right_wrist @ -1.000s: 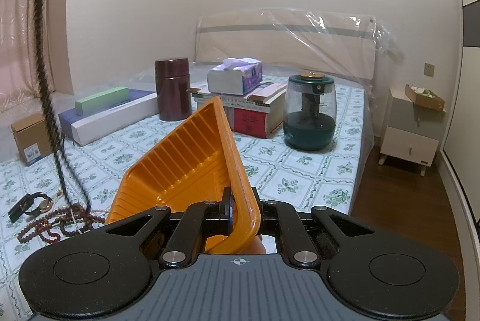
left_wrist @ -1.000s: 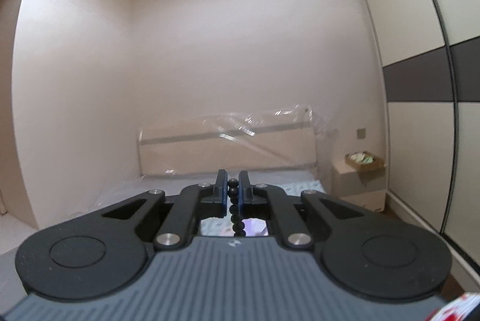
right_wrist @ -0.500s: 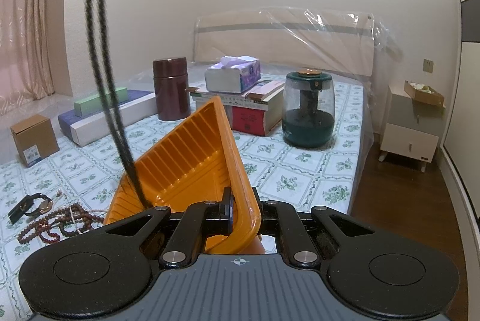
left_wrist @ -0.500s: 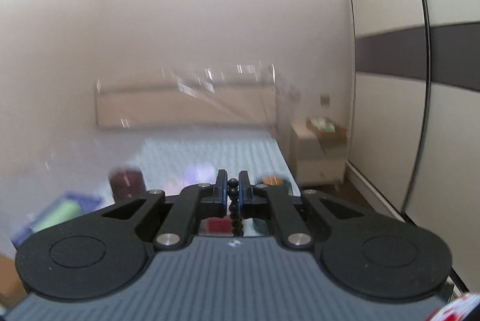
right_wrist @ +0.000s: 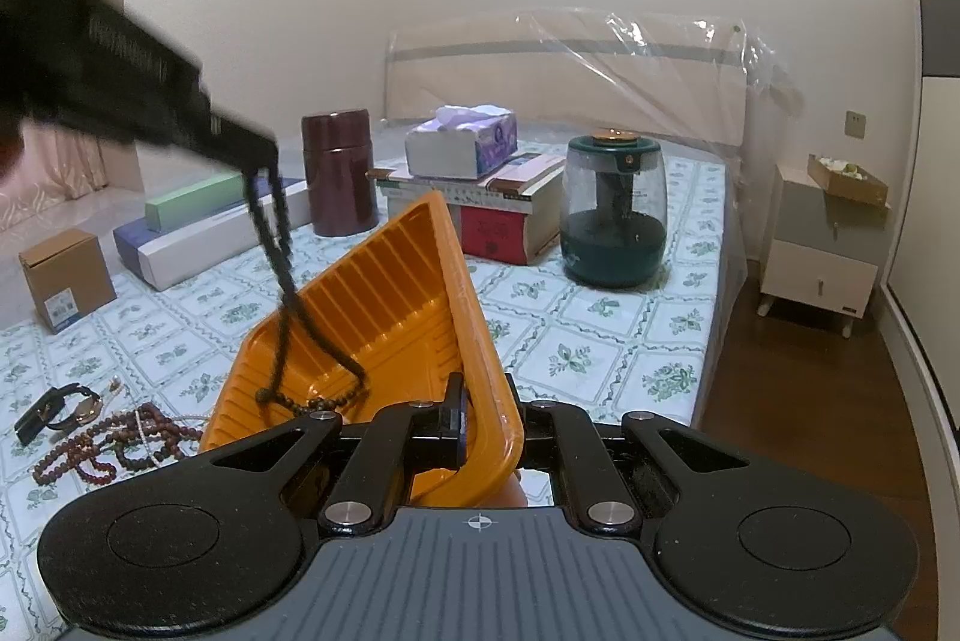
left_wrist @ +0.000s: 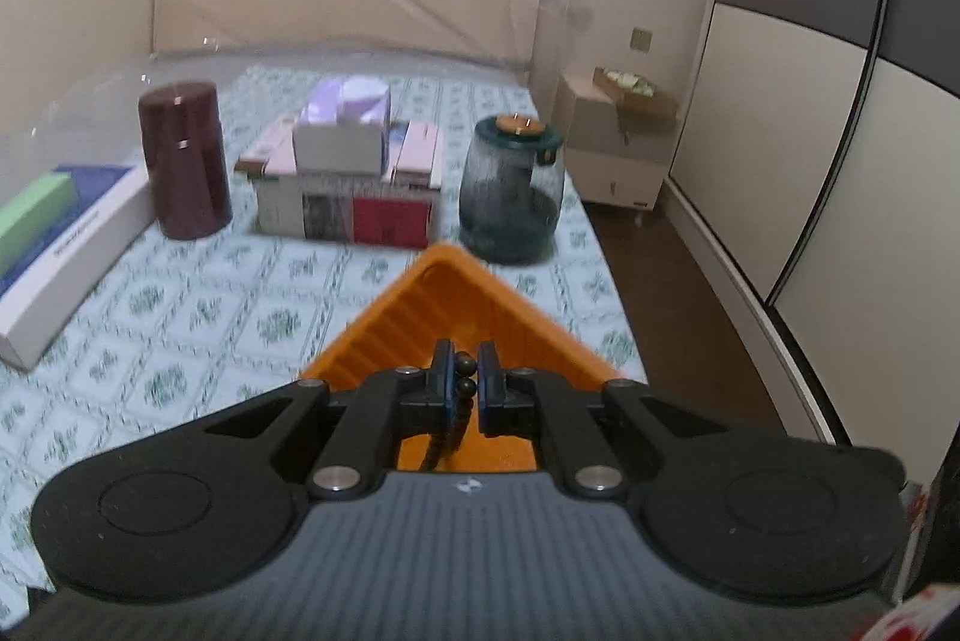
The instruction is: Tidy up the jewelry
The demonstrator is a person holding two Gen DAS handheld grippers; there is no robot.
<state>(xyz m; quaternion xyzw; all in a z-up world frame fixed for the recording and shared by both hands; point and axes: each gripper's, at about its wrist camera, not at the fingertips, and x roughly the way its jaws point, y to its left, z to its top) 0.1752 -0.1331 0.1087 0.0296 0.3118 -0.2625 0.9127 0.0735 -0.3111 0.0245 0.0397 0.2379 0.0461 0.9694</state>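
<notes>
My right gripper (right_wrist: 483, 416) is shut on the rim of an orange ribbed tray (right_wrist: 384, 305) and holds it tilted above the bed. My left gripper (left_wrist: 463, 380) is shut on a dark bead necklace (left_wrist: 459, 389). In the right wrist view that gripper (right_wrist: 261, 158) hangs the necklace (right_wrist: 282, 281) down, and its lower end lies in the tray. The tray also shows below the left gripper (left_wrist: 456, 299). A reddish bead strand (right_wrist: 114, 446) and a wristwatch (right_wrist: 57, 404) lie on the bedsheet left of the tray.
On the bed stand a maroon canister (right_wrist: 339, 173), a tissue box on stacked books (right_wrist: 462, 146), a green humidifier (right_wrist: 612, 209), long flat boxes (right_wrist: 198, 227) and a small cardboard box (right_wrist: 66, 275). A nightstand (right_wrist: 825, 251) and wardrobe (left_wrist: 840, 101) are at the right.
My left gripper has swung down and over the tray with the necklace. The necklace's lower end now rests in the tray. The right gripper and tray have stayed put.
</notes>
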